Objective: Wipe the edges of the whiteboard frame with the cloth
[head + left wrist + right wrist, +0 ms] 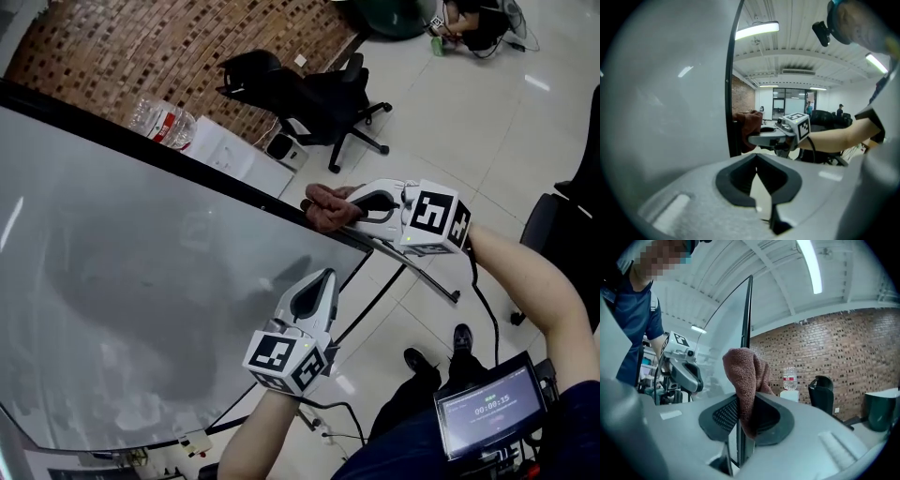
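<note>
The right tongs are clamped on the reddish cloth, which straddles the black edge of the whiteboard frame, just beside a corner of the board. From there the edge runs straight, up and to the left in the head view, so the wipe likely calls for sliding along that line. The left tongs are closed and empty, near the board's face.

Closed left claw beside whiteboard frame, cloth beyond
</note>
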The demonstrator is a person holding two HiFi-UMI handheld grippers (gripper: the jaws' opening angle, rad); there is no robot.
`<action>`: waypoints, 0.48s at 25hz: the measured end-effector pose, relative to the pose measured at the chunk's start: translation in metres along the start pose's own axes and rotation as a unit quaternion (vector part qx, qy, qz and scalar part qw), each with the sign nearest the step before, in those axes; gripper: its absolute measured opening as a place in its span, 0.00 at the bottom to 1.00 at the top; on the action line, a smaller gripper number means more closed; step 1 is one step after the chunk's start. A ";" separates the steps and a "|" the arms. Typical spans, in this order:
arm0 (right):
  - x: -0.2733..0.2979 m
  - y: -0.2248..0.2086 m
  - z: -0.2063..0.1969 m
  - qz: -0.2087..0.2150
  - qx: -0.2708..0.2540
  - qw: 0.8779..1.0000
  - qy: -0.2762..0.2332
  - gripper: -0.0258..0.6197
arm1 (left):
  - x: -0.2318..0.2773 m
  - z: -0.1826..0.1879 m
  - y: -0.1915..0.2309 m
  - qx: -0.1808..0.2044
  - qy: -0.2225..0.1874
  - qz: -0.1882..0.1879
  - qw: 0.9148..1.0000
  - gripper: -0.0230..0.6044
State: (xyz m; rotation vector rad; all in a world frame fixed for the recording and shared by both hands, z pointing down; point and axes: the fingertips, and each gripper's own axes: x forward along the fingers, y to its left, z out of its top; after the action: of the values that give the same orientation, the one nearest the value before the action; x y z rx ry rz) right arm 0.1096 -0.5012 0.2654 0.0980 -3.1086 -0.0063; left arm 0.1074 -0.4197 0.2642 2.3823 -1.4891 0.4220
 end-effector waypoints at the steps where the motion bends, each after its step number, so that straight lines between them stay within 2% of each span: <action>1: -0.006 -0.003 -0.005 -0.012 0.016 1.000 -0.009 0.14 | 0.003 -0.006 -0.002 -0.002 0.004 -0.004 1.000 0.04; 4: -0.018 -0.013 -0.024 -0.052 0.076 0.995 -0.030 0.14 | 0.008 -0.023 -0.004 -0.010 0.009 -0.022 1.000 0.04; 7: -0.016 -0.010 -0.039 -0.070 0.129 0.989 -0.030 0.14 | 0.002 -0.031 -0.002 -0.012 0.012 -0.043 0.999 0.04; 12: -0.011 0.006 -0.069 -0.084 0.144 0.986 0.006 0.14 | -0.004 -0.048 -0.003 -0.001 0.013 -0.076 0.997 0.04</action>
State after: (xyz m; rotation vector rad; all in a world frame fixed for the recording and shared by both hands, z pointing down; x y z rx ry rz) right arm 0.1221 -0.4946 0.3345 0.3643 -3.0559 0.4363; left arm 0.1044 -0.3957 0.3059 2.4571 -1.2864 0.4145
